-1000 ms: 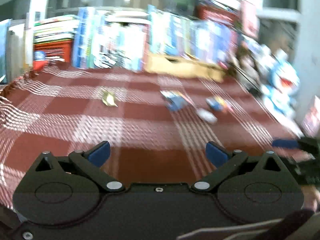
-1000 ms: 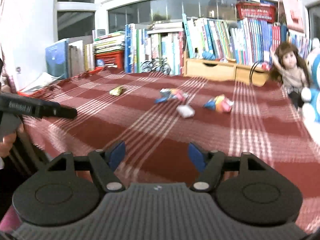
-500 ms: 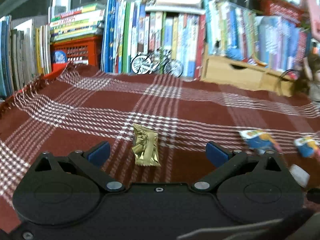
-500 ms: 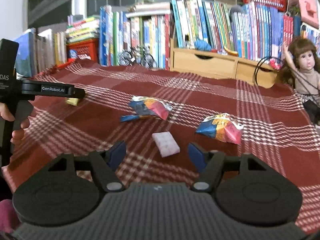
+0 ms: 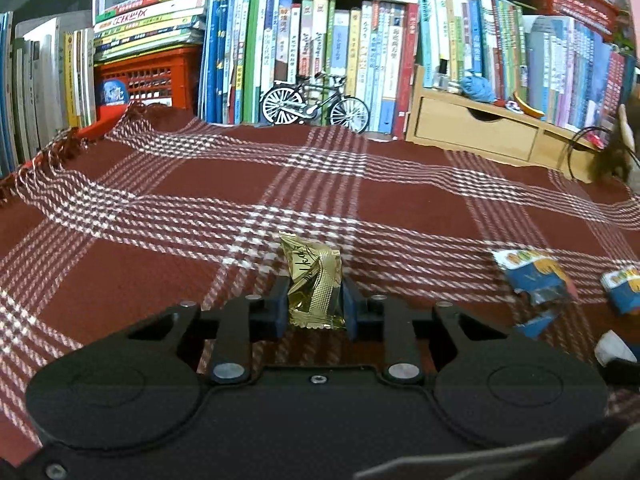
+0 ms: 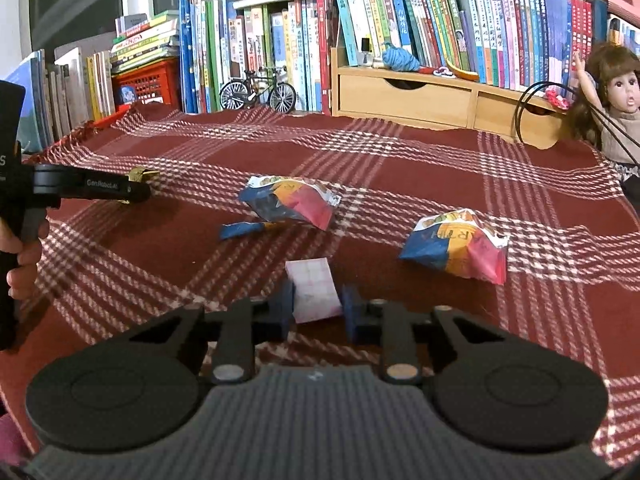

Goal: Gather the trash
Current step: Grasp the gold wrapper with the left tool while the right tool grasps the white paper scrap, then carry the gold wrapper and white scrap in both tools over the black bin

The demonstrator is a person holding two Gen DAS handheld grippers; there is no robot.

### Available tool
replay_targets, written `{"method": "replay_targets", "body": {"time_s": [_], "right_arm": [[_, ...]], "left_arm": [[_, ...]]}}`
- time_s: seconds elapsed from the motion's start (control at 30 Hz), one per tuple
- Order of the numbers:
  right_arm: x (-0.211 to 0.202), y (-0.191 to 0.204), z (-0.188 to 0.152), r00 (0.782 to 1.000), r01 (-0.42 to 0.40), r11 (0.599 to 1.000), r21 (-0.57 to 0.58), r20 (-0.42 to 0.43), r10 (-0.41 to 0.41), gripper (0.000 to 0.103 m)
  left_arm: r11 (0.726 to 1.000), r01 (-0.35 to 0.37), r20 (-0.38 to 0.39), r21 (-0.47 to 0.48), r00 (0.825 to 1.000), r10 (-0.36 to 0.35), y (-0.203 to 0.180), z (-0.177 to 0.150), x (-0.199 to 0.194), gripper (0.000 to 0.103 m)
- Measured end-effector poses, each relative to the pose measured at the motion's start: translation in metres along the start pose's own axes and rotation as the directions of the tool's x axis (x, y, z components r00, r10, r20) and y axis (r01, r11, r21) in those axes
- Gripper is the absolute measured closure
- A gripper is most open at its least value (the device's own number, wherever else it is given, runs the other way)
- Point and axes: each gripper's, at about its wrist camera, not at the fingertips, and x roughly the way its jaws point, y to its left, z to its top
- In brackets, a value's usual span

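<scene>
**Both grippers on wrappers, plaid cloth table**

Left gripper point(image 5: 314, 308) clenched on a gold wrapper point(image 5: 314, 284); blue pads press both its sides, wrapper stands upright between them with its top crumpled, low over the red plaid cloth point(image 5: 160, 200). Seen from the right wrist view, the left gripper point(image 6: 138, 192) comes in from the left edge, gold tip poking out past its end, a hand point(image 6: 24, 256) on the handle.

Right gripper point(image 6: 316, 308) jaws closing around a pink-white packet point(image 6: 314, 290). Packet lies flat on the cloth between the pads; left pad looks touching its edge, right pad just beside it with a thin gap, so not gripped yet.

Other trash on the cloth: a crumpled snack bag point(image 6: 292, 202) beyond the packet, a torn blue strip point(image 6: 240, 230) just beside it, a second snack bag point(image 6: 456, 250) to the right.

At the back: books point(image 6: 400, 12), toy bicycle point(image 6: 258, 90), wooden drawer box point(image 6: 404, 98), doll point(image 6: 616, 96) on the right.
</scene>
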Motion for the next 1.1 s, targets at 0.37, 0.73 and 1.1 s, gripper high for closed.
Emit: {"method": "replay_targets", "body": {"time_s": [0.37, 0.73, 1.1], "right_arm": [[-0.055, 0.002, -0.013, 0.998, -0.039, 0.999, 0.033, 0.057, 0.037, 0.072], [-0.133, 0.015, -0.060, 0.988, -0.141, 0.989, 0.054, 0.068, 0.138, 0.072], [-0.176, 0.032, -0.134, 0.979, -0.200, 0.977, 0.071, -0.030, 0.203, 0.072]], "left_arm": [[0.993, 0.115, 0.048, 0.020, 0.992, -0.116, -0.015, -0.025, -0.081, 0.078], [0.960, 0.263, 0.105, 0.100, 0.956, -0.273, -0.032, -0.088, -0.196, 0.078], [0.906, 0.379, -0.023, 0.189, 0.924, -0.382, -0.038, -0.184, -0.256, 0.078]]}}
